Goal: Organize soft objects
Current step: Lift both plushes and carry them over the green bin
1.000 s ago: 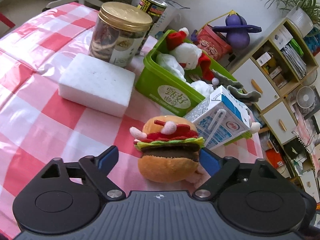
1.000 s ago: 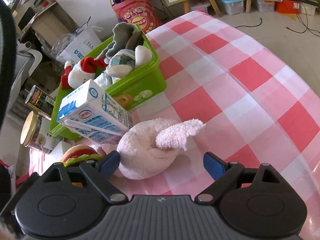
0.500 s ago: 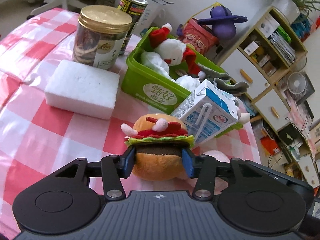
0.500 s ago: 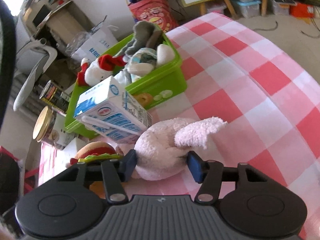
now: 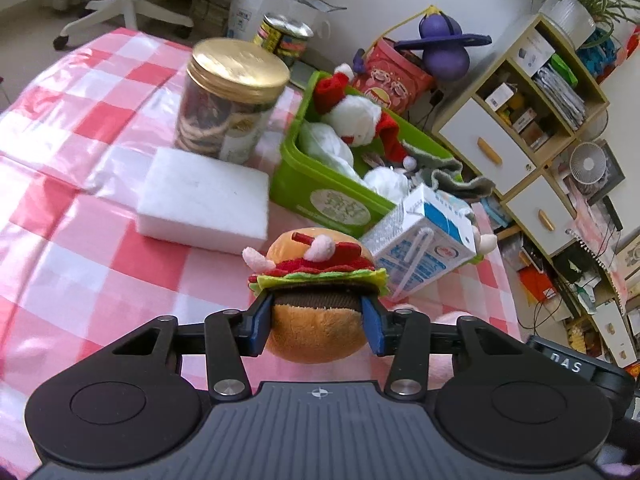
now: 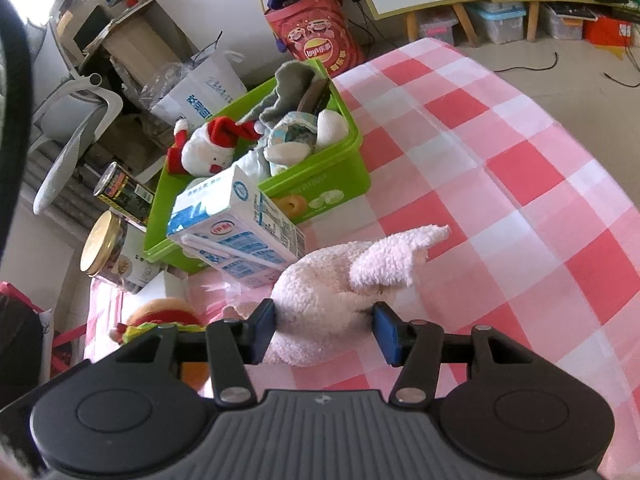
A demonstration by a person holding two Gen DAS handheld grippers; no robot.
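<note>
1. Left wrist view: the left gripper (image 5: pixel 318 326) has its jaws drawn in against both sides of a plush hamburger (image 5: pixel 318 300), the blue pads (image 5: pixel 259 324) pressing the lower bun. The toy sits over the pink checked tablecloth (image 5: pixel 80 184); whether it touches the cloth cannot be told.
2. Right wrist view: the right gripper (image 6: pixel 326 330) is clamped on a pale pink fluffy plush (image 6: pixel 332 292), its jaws part-way in and sunk into the pile. An ear-like flap (image 6: pixel 394 258) points away to the right.
3. Only the left view shows the white foam block (image 5: pixel 204 200) in full and the shelving unit (image 5: pixel 532 92) beyond the table.
4. Only the right view shows the bare run of cloth to the right and the grey office chair (image 6: pixel 68 120) on the floor.
5. Both views show the green bin (image 5: pixel 320 196) holding a Santa plush (image 6: pixel 212 144), grey cloth and white soft items, with a milk carton (image 6: pixel 240 228) leaning against its near wall.
6. A gold-lidded jar (image 5: pixel 232 96) stands just beside the foam block, a tin (image 5: pixel 284 36) behind it.
7. The hamburger is just beside the carton; in the right view it appears only partly, at the lower left.
</note>
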